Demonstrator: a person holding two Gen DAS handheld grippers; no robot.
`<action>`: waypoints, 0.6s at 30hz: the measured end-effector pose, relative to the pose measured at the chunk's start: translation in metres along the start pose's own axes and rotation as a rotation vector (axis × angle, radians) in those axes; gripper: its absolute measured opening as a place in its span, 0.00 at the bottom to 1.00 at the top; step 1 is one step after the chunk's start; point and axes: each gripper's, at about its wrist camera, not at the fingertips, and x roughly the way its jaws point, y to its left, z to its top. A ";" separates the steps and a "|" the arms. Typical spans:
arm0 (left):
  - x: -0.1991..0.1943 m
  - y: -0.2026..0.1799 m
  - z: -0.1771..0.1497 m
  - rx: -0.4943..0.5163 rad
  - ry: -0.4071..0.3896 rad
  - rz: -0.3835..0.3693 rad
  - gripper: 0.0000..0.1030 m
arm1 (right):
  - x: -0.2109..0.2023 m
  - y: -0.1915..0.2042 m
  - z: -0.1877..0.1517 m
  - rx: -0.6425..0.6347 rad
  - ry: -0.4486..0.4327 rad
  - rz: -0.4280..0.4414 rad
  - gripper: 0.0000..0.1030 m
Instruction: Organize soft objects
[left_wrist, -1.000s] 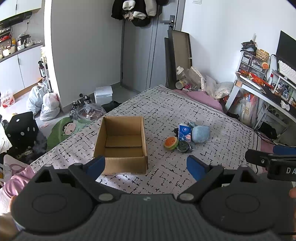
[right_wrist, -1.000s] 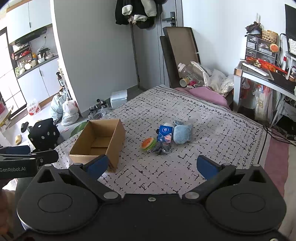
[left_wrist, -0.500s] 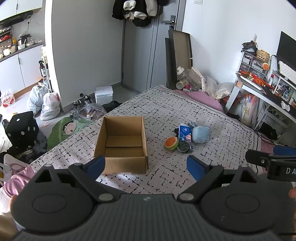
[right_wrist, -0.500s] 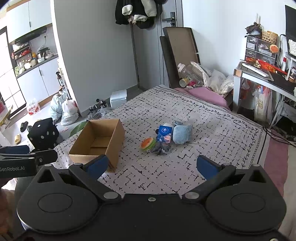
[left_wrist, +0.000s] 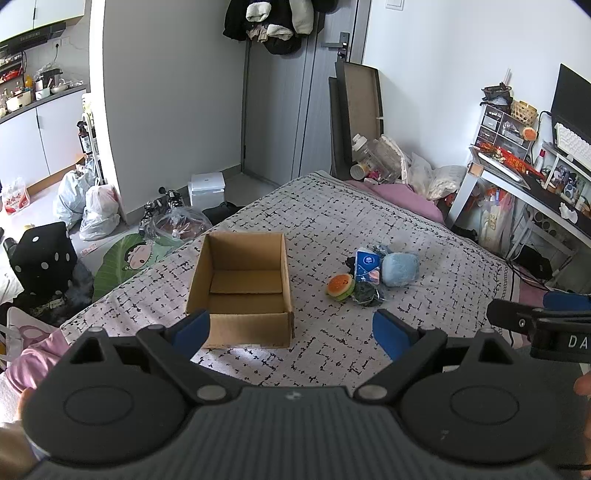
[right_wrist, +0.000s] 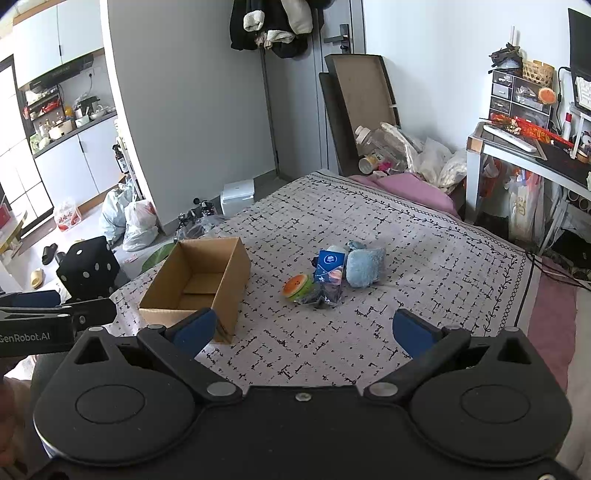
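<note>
An open, empty cardboard box sits on the patterned bed cover. To its right lies a small pile: an orange burger-shaped plush, a blue tissue pack, a light blue plush and a dark crinkly packet. My left gripper is open and empty, held above the bed's near edge in front of the box. My right gripper is open and empty, near the pile's front.
The bed cover is edged by a pink sheet. A desk with clutter stands at the right. Bags, a black dotted cube and a white box lie on the floor at left.
</note>
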 end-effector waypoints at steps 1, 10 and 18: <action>0.000 0.000 0.000 0.000 0.000 0.000 0.91 | 0.000 0.000 0.000 0.000 0.001 -0.001 1.00; -0.002 -0.005 0.004 -0.001 -0.005 -0.006 0.91 | 0.001 -0.001 0.001 0.001 0.002 -0.003 1.00; -0.002 -0.008 0.003 -0.004 -0.007 -0.008 0.91 | 0.002 -0.002 0.000 0.003 0.005 -0.002 1.00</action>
